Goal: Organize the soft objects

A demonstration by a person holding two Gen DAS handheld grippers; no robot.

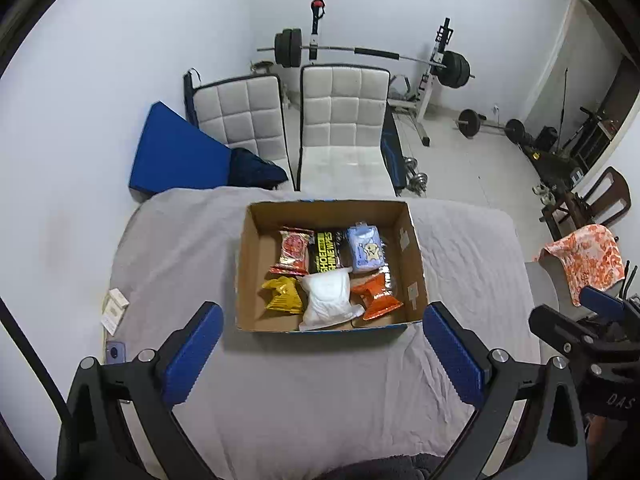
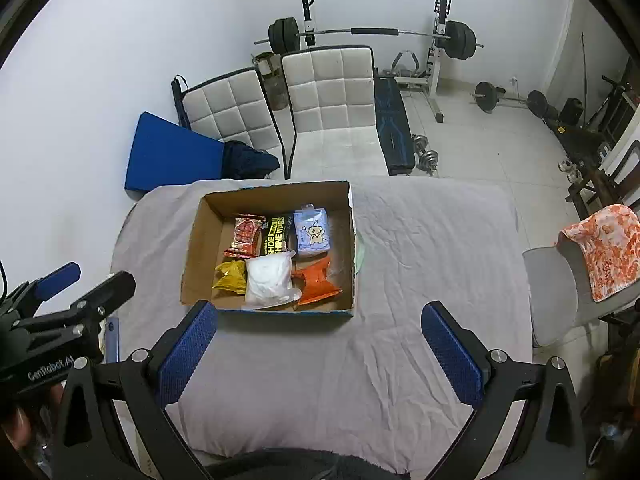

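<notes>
Status, left wrist view: left gripper (image 1: 322,344) hung above the near part of the desk (image 1: 460,248), jaws spread wide, nothing between the pads. Cardboard box (image 1: 412,256) sat on the grey cloth just beyond the fingertips. All six soft items were inside it, in two rows: red snack pack (image 1: 294,250), black shoe wipes pack (image 1: 326,252) and blue tissue pack (image 1: 366,248) at the back; yellow pouch (image 1: 282,294), white bag (image 1: 330,298) and orange pouch (image 1: 376,296) in front. Packs lay flat and touching side by side, probably so they fit the box floor without stacking. Right gripper (image 1: 576,316) showed at the right edge, off the box; its opening wasn't clear from this angle. Small white carton (image 1: 114,308) lay at the left desk edge, outside the box.

Right wrist view: right gripper (image 2: 320,340) was also wide open and empty, hovering over bare cloth at the box's near right corner. Same six packs visible inside the box (image 2: 196,248). Left gripper (image 2: 86,280) sat low left, clear of the box. A pale green sheet (image 2: 362,252) peeked out beside the box's right wall; couldn't tell what it was.

My read: sorting looked essentially done, both grippers pulled back with nothing left loose on the cloth.
</notes>
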